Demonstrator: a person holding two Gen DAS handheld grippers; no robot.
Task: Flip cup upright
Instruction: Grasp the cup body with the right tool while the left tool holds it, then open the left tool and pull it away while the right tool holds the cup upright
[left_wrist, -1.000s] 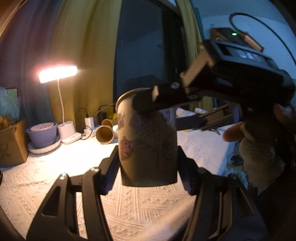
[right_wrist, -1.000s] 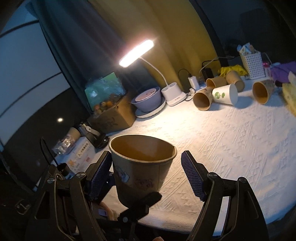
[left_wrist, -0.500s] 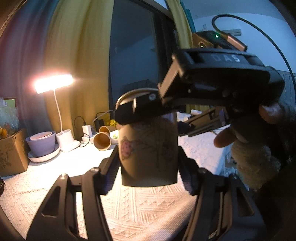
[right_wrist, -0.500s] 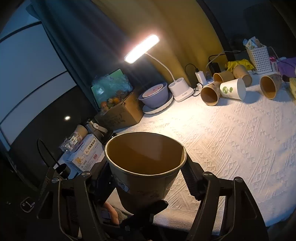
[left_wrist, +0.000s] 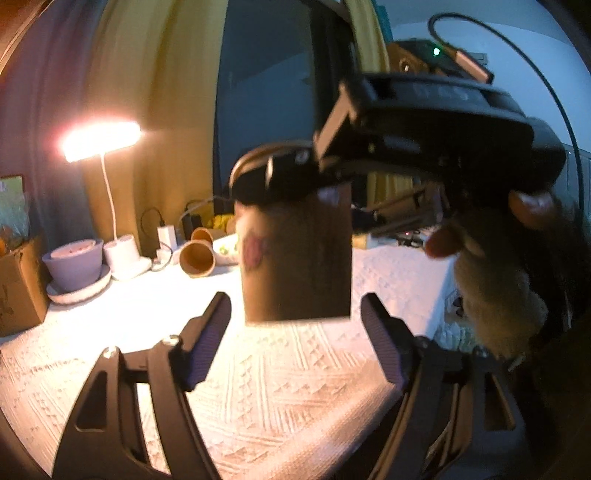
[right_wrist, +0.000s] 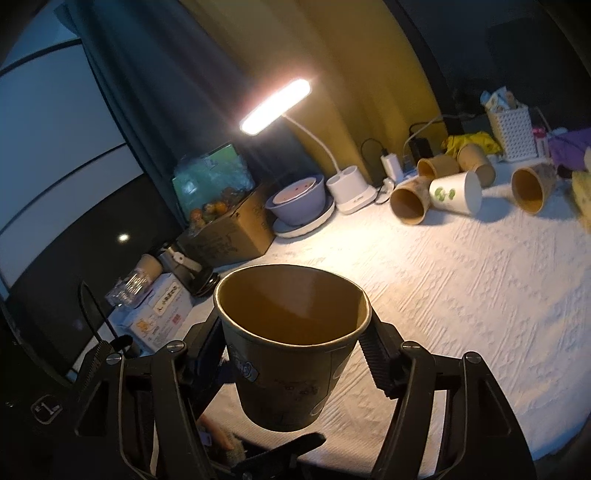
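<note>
A brown paper cup with a printed pattern (right_wrist: 291, 354) is held upright, mouth up, above the white tablecloth. My right gripper (right_wrist: 295, 354) is shut on the paper cup, its pads pressing both sides just below the rim. In the left wrist view the same cup (left_wrist: 295, 266) hangs in the air with the right gripper's black finger across its top. My left gripper (left_wrist: 295, 332) is open, its pads standing clear of the cup on both sides near its base.
Several paper cups lie on their sides at the back of the table, one brown (right_wrist: 408, 205), one white (right_wrist: 456, 192), one brown further right (right_wrist: 532, 188). A lit desk lamp (right_wrist: 277, 107), a purple bowl (right_wrist: 299, 201), a cardboard box (right_wrist: 229, 232) and a white basket (right_wrist: 511, 129) stand along the back.
My right gripper has closed onto the cup's upper sides. My left gripper, shut on the cup's lower part before, has opened and let it go.
</note>
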